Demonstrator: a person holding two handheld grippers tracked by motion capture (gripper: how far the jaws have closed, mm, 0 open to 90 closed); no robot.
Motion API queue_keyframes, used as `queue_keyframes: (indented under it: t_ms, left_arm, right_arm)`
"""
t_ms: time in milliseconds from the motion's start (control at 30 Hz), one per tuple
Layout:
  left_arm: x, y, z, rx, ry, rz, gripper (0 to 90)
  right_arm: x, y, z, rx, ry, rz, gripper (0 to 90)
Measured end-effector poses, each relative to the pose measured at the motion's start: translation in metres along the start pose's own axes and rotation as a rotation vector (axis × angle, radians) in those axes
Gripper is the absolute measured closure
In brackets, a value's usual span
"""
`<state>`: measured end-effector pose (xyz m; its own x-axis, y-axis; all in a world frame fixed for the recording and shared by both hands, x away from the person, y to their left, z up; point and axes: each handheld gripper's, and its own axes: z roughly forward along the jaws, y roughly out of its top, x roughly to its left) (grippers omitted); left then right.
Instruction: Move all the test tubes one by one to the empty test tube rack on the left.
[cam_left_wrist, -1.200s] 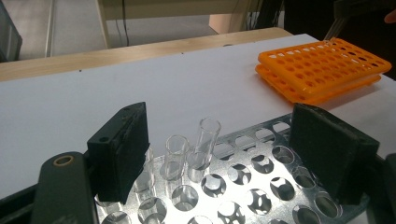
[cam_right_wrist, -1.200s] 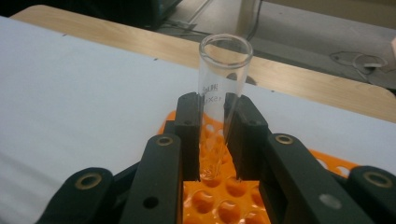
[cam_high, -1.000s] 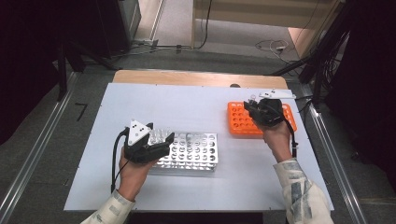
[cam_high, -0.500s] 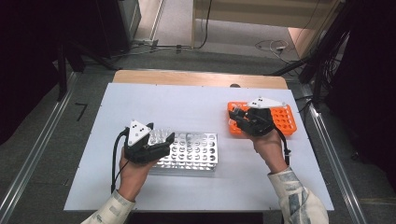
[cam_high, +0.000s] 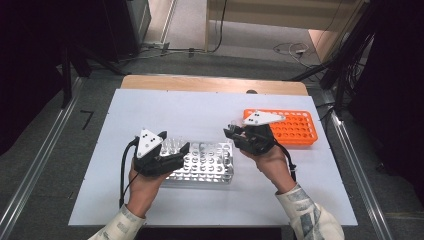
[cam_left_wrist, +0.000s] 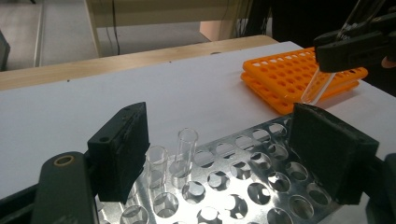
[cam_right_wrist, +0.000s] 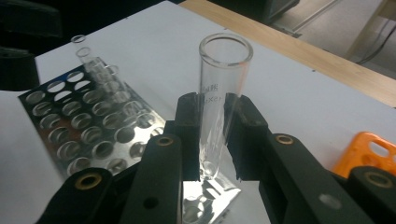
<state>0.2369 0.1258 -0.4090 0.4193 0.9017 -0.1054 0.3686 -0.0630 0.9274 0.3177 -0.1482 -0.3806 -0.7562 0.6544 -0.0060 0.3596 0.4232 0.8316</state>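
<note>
In the high view, the right claw (cam_high: 234, 131) has left the orange tube rack (cam_high: 300, 131) where it hovered a second ago and now hangs over bare white tabletop (cam_high: 200, 107), between that rack, which lies behind it on its far side, and the metal tube rack (cam_high: 212, 162) ahead of its tips. It is clenched on a glass test tube (cam_high: 233, 123), whose rim pokes up just above the tips. The left claw (cam_high: 181, 152) sits where it was in the earlier frames, resting at the near left end of the metal rack with its jaws spread and nothing pinched between them.

In the left gripper view, the left claw (cam_left_wrist: 224, 154) straddles the metal tube rack (cam_left_wrist: 243, 186): the holed top plate runs between the two black pads, which stand well apart on either side of it. A few empty glass tubes (cam_left_wrist: 186, 151) stand in holes just inside one pad. Beyond the tips, the right claw (cam_left_wrist: 359, 44) hangs in the air with the test tube (cam_left_wrist: 317, 88) tilted beneath it, in front of the orange rack (cam_left_wrist: 289, 79).

In the right gripper view, the right claw (cam_right_wrist: 215, 135) grips the test tube (cam_right_wrist: 219, 98) upright between its pads, the open mouth rising clear above them. The metal rack (cam_right_wrist: 88, 126) lies below and to one side of the tips, and a corner of the orange rack (cam_right_wrist: 369, 151) peeks in on the other side.
</note>
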Motion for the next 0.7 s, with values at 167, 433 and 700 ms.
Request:
queue_keyframes:
  t_ms: [167,433,700]
  left_arm:
    - [-0.004,0.002,-0.002,-0.003,-0.019,0.007,21.3]
    - [-0.012,0.008,-0.005,-0.014,-0.057,0.019,24.2]
    - [-0.015,0.011,-0.008,-0.017,-0.092,0.023,27.7]
  right_arm:
    - [0.018,0.001,0.008,0.017,0.043,-0.04,73.0]
    - [0.036,0.001,0.02,0.041,0.093,-0.076,72.9]
    - [0.051,0.002,0.029,0.055,0.134,-0.101,72.9]
